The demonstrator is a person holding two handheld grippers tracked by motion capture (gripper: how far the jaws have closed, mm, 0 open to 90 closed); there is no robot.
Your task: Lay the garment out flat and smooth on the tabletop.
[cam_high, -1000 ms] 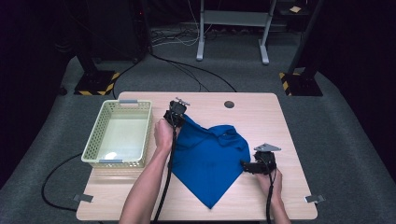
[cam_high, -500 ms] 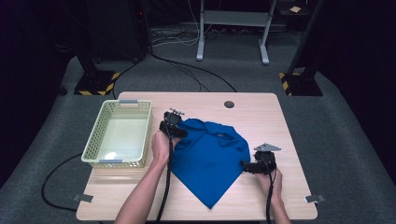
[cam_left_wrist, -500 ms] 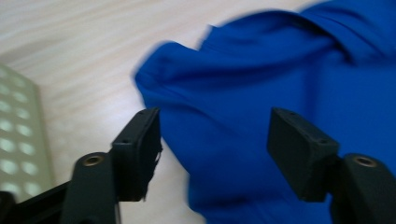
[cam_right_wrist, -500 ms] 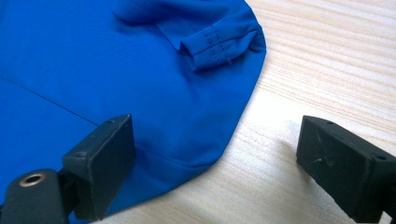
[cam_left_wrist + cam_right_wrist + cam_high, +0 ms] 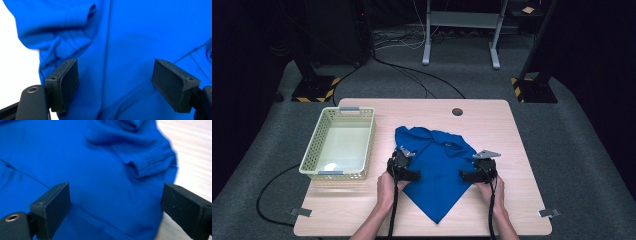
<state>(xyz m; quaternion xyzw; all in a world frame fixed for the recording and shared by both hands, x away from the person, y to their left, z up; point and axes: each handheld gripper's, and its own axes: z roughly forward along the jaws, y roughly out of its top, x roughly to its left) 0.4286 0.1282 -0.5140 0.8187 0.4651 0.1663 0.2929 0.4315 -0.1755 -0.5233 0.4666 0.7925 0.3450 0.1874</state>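
Note:
A blue polo shirt (image 5: 437,165) lies crumpled on the wooden table (image 5: 497,125), its lowest corner pointing at the person. My left gripper (image 5: 412,175) rests at the shirt's left edge. Its jaws stand open over the blue cloth (image 5: 120,45), with a folded sleeve (image 5: 75,15) just beyond them. My right gripper (image 5: 466,175) is at the shirt's right edge, also open. In the right gripper view the shirt (image 5: 75,160) spreads under the jaws, and a hemmed sleeve (image 5: 152,162) lies near the right jaw. Neither left gripper (image 5: 115,72) nor right gripper (image 5: 116,195) pinches any cloth.
A pale yellow-green mesh basket (image 5: 319,150) stands on the left of the table, with nothing in it. A round cable hole (image 5: 457,111) sits near the far edge. Bare wood (image 5: 192,150) shows to the right of the shirt. Cables trail from both grippers toward the person.
My left gripper has come back from the shirt's far left corner toward the person, down along the left edge. The right gripper has stayed where it was.

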